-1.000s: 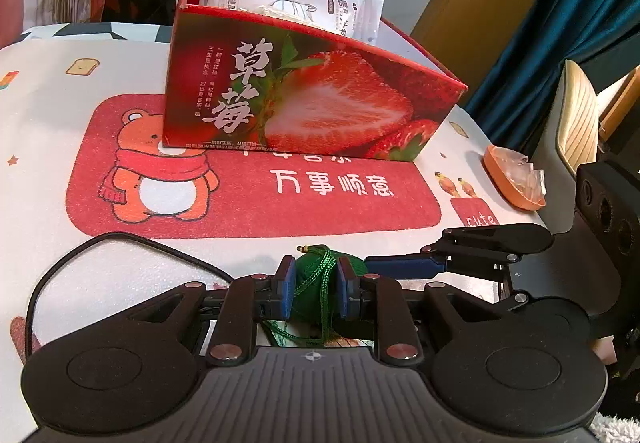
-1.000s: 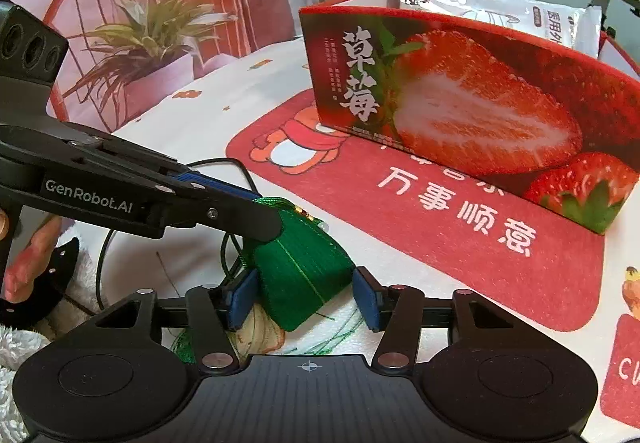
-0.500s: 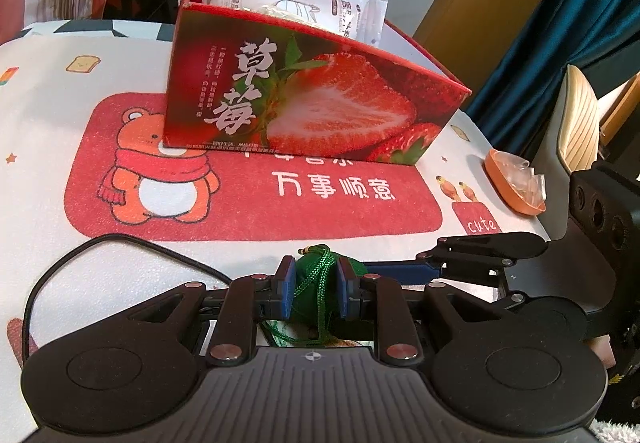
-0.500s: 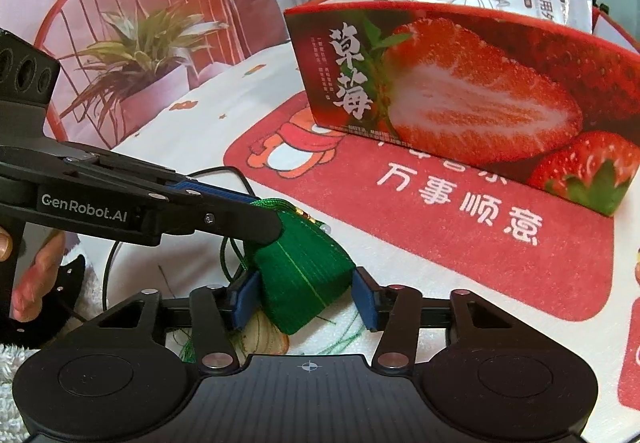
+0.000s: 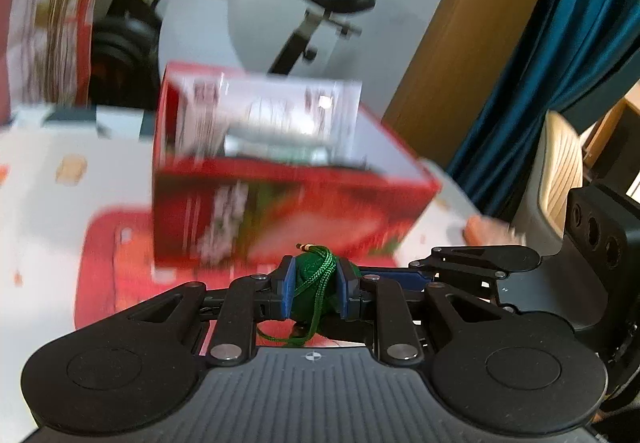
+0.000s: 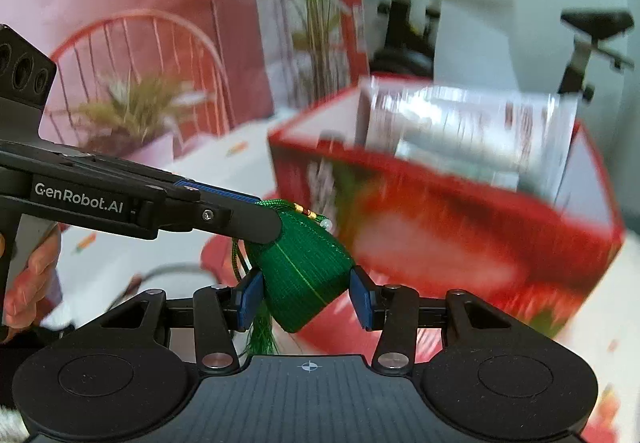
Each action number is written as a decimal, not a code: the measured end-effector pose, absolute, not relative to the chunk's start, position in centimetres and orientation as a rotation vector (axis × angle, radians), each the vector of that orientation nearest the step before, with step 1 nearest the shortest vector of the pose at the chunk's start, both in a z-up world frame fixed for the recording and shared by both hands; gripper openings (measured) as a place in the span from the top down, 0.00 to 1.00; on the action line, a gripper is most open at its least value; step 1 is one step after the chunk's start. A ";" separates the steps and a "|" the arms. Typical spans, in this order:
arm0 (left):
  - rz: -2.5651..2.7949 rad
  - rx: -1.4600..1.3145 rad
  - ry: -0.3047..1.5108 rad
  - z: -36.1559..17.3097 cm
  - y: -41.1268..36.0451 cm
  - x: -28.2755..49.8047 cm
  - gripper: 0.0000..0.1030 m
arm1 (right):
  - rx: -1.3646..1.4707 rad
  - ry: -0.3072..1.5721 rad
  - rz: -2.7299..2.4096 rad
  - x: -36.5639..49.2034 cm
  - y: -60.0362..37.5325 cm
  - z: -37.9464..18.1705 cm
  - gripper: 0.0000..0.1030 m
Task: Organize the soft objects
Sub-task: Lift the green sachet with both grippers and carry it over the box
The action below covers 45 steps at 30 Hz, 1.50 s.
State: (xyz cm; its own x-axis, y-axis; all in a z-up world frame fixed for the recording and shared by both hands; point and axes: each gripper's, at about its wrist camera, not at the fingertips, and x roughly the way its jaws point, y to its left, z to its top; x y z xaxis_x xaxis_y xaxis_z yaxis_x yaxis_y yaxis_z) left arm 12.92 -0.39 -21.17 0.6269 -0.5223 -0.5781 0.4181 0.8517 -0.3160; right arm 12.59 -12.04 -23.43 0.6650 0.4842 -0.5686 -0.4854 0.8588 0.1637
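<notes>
One exercise bike (image 5: 320,23) stands behind the white patterned table (image 5: 36,235).

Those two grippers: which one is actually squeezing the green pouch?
The left gripper: its blue pads press the green pouch. The right gripper only straddles it, gaps showing.

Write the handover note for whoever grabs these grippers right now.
Left gripper: shut on the green pouch, held in the air.
Right gripper: open, its pads either side of the pouch; contact is unclear.
Red box: ahead on the mat, open-topped, with a white packet standing inside.
Done: pouch picked up.
Left: carry it over the box and release it inside. The background is blurred.
</notes>
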 end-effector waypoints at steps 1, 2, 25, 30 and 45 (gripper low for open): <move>-0.544 -0.154 0.688 -20.3 -0.5 13.3 0.78 | -0.011 0.621 0.544 13.1 -12.2 -22.5 0.58; -0.545 -0.151 0.667 -19.5 -0.6 13.7 0.78 | -0.018 0.603 0.541 13.7 -12.4 -21.6 0.58; -0.536 -0.090 0.384 -7.4 -2.8 24.6 0.78 | -0.184 0.372 0.507 27.0 -14.9 -9.7 0.58; -0.539 -0.080 0.459 -9.9 -3.0 26.5 0.78 | -0.163 0.456 0.502 28.5 -15.4 -12.9 0.58; -0.579 -0.164 0.756 -19.6 -4.0 32.3 0.78 | -0.117 0.718 0.421 31.2 -16.5 -22.3 0.58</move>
State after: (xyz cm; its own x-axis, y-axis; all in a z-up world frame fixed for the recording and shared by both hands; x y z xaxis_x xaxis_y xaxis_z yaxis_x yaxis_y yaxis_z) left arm 32.27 -4.02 -19.60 0.5809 -0.5506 -0.5996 0.4363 0.8324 -0.3417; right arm 31.23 -16.51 -22.25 0.6735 0.3337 -0.6595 -0.4131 0.9099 0.0386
